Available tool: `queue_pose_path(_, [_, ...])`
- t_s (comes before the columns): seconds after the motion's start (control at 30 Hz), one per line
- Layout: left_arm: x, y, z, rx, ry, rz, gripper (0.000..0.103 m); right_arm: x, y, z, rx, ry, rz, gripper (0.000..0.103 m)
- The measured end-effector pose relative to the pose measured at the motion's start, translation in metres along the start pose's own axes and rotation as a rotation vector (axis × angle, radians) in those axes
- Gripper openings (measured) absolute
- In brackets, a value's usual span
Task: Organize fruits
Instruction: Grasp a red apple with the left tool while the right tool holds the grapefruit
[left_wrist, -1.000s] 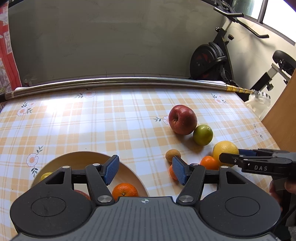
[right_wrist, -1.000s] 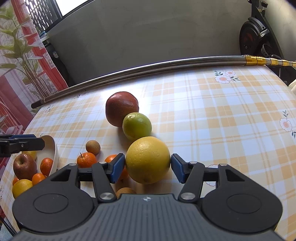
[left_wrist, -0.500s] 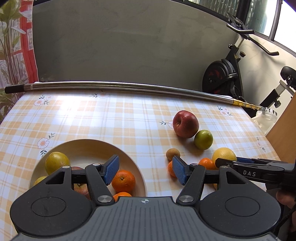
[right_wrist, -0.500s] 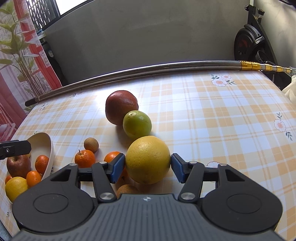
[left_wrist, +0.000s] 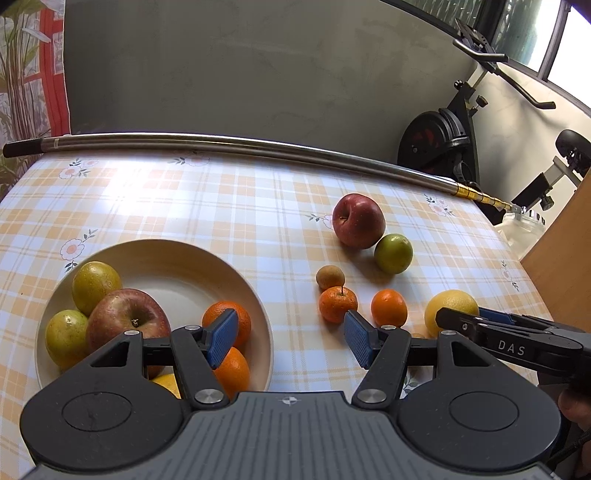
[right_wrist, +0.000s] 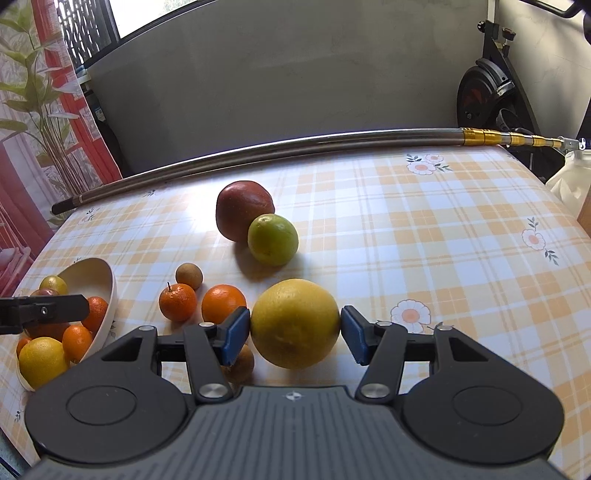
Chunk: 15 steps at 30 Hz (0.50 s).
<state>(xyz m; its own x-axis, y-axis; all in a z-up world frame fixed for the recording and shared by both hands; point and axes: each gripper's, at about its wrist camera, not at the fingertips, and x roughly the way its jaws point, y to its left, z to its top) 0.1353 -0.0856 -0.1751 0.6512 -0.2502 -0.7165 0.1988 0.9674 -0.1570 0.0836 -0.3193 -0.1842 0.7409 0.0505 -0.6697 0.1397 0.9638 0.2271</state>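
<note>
My right gripper (right_wrist: 294, 332) is shut on a big yellow citrus (right_wrist: 295, 323); both blue pads touch its sides, low over the checked tablecloth. In the left wrist view the same citrus (left_wrist: 450, 308) sits between that gripper's black fingers (left_wrist: 480, 325). Loose beside it lie two mandarins (right_wrist: 177, 302), a small brown fruit (right_wrist: 189, 276), a green citrus (right_wrist: 272, 240) and a red apple (right_wrist: 243, 210). My left gripper (left_wrist: 290, 339) hangs open and empty over the right rim of the beige bowl (left_wrist: 177, 280), which holds an apple (left_wrist: 125, 317), yellow-green fruits and mandarins.
A steel pole (left_wrist: 258, 147) lies along the table's far edge. An exercise bike (left_wrist: 443, 144) stands behind the right corner, with a wooden panel (left_wrist: 561, 240) and a white bag (right_wrist: 572, 177) at the right edge. Another brown fruit (right_wrist: 240, 365) lies under my right gripper's left finger.
The left gripper has drawn back and swung so that more of the bowl shows. The small gaps between the right gripper's pads and the yellow citrus have closed.
</note>
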Motion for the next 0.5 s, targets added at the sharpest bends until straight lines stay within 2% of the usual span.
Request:
queue_pose_path(0.23, [0.011,0.0,0.012,-0.034,0.019,-0.025,0.065,-0.012,-0.014,-0.001,0.067,-0.024,0.01,0.057])
queue_pose_path(0.37, [0.021,-0.004,0.032,-0.061,0.031,-0.069,0.066,-0.016,-0.02,0.0,0.072,-0.031,-0.001,0.056])
queue_pose_path(0.5, [0.033,-0.012,0.055,-0.046,0.022,-0.079,0.067,-0.013,-0.027,-0.001,0.092,-0.024,-0.004,0.056])
